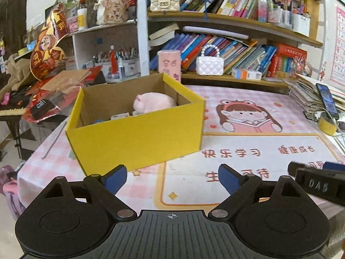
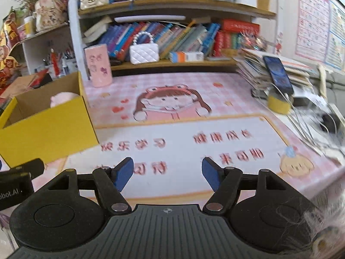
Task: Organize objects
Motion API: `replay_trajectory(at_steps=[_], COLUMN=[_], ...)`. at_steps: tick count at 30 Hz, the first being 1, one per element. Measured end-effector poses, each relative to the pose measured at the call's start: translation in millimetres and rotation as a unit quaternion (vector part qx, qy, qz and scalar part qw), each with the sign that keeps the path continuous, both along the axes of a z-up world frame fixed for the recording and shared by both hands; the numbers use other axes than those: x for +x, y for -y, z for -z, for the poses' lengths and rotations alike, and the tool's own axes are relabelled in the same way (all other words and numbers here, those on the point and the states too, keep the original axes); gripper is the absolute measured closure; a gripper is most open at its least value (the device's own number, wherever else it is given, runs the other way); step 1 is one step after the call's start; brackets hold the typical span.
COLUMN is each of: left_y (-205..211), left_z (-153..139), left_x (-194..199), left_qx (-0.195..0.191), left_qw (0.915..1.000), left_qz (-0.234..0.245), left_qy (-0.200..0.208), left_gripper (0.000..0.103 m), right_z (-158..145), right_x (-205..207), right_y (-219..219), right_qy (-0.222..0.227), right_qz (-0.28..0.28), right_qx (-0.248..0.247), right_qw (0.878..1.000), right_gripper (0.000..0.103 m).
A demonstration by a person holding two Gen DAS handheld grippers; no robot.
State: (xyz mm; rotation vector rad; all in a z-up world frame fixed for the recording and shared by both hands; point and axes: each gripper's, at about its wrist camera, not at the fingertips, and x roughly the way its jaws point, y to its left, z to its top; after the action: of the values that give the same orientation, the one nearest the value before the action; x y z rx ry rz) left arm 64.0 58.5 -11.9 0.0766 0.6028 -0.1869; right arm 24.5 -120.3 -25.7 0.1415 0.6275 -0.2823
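Note:
A yellow cardboard box (image 1: 138, 136) stands open on the pink table mat (image 1: 248, 164), left of centre. Inside it lie a pink plush pig (image 1: 154, 102) and some small items by the near wall. My left gripper (image 1: 172, 180) hangs open just in front of the box, nothing between its blue pads. My right gripper (image 2: 167, 173) is open too, over the mat's printed text, with nothing in it. In the right wrist view the box (image 2: 43, 129) is at the left, with the pig (image 2: 63, 98) showing above its wall. The right gripper's body (image 1: 319, 183) shows at the left view's right edge.
A pink cylinder (image 2: 98, 65) stands behind the box. A bookshelf with a white quilted handbag (image 2: 144, 52) runs along the back. A stack of papers with a phone (image 2: 278, 74) and a yellow tape roll (image 2: 279, 104) fill the right side. Clutter lies left of the table.

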Motion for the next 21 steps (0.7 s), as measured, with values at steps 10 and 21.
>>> replay_trajectory(at_steps=[10,21], left_y=[33,45], left_z=[7,4], left_x=[-3,0], left_qx=[0.034,0.040], left_qw=[0.9990,0.9991], left_qz=[0.027,0.012], left_qy=[-0.009,-0.008], left_gripper=[0.007,0.001], right_z=[3,0], right_x=[-19,-16], right_y=[18,29], right_qy=[-0.002,0.000], right_qz=[0.042,0.047], right_qx=[-0.012,-0.017], right_qw=[0.999,0.999], right_gripper=[0.016,0.000])
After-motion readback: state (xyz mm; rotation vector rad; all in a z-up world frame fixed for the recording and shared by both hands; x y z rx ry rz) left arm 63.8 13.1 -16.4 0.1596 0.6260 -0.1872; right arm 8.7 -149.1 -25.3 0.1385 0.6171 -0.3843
